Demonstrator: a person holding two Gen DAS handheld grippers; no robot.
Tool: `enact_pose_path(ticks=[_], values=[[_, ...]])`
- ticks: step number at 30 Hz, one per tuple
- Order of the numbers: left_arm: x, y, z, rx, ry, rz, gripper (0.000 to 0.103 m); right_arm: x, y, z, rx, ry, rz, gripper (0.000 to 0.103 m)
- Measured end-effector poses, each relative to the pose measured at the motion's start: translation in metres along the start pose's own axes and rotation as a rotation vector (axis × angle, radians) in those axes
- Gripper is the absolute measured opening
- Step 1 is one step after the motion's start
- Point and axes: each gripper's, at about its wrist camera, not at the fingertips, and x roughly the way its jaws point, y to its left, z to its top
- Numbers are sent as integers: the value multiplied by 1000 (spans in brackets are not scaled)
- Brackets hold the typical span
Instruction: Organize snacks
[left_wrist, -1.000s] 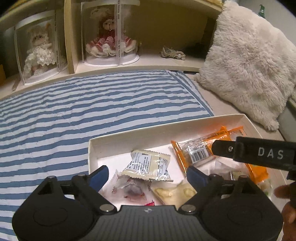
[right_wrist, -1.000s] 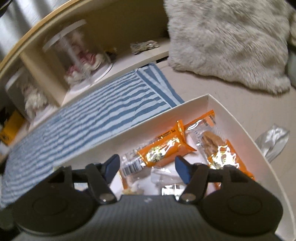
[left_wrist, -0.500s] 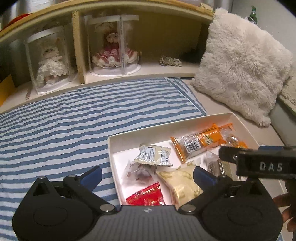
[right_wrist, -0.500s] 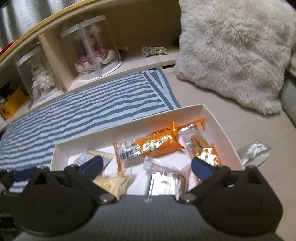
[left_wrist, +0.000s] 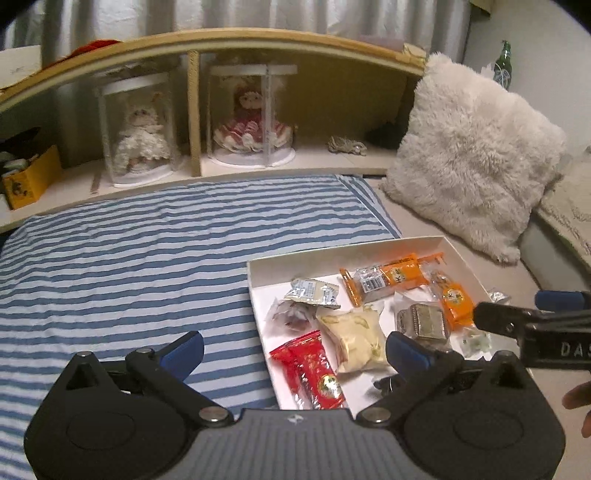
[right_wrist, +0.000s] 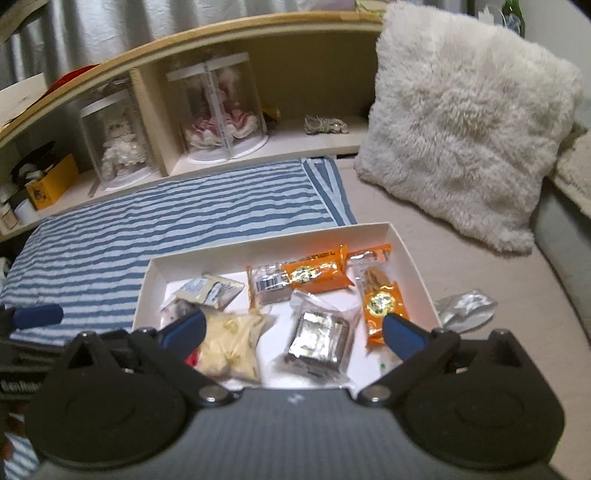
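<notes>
A white box (left_wrist: 351, 250) (right_wrist: 266, 240) lies on the bed and holds several wrapped snacks: an orange bar (left_wrist: 384, 278) (right_wrist: 299, 277), a second orange packet (left_wrist: 452, 299) (right_wrist: 382, 306), a red packet (left_wrist: 314, 373), a pale yellow bag (left_wrist: 354, 338) (right_wrist: 232, 341), a silver foil packet (left_wrist: 424, 323) (right_wrist: 319, 338) and a white sachet (left_wrist: 314, 291) (right_wrist: 210, 290). My left gripper (left_wrist: 293, 349) is open and empty above the box's near left edge. My right gripper (right_wrist: 291, 330) is open and empty above the box's near side; it also shows in the left wrist view (left_wrist: 532, 317).
A silver wrapper (right_wrist: 465, 306) lies on the beige sheet right of the box. A fluffy white pillow (left_wrist: 469, 158) (right_wrist: 465, 118) leans at the back right. A blue striped blanket (left_wrist: 147, 258) covers the left. A wooden shelf with two cased dolls (left_wrist: 251, 122) runs behind.
Both grippers have pulled back and up from the box and opened wider. More of the box, bed and shelf shows now. No snack has moved.
</notes>
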Motion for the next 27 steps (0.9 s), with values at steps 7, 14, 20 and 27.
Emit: enact_pose_path(ticks=[7,14,20,27], values=[[-47,3,-13,-5,-44,30,103,-41,6,-10,-46,-33,6,102],[-88,0,-33,15,-88,73,103,-81,13,-27,-91,-73,21,102],[-117,0,-54,36,-128,79,103,-110,15,-47,-102,-118,16,102],[-139,2,-78,34,-159,80,103,-134,13,-69,-108,-145,26,102]])
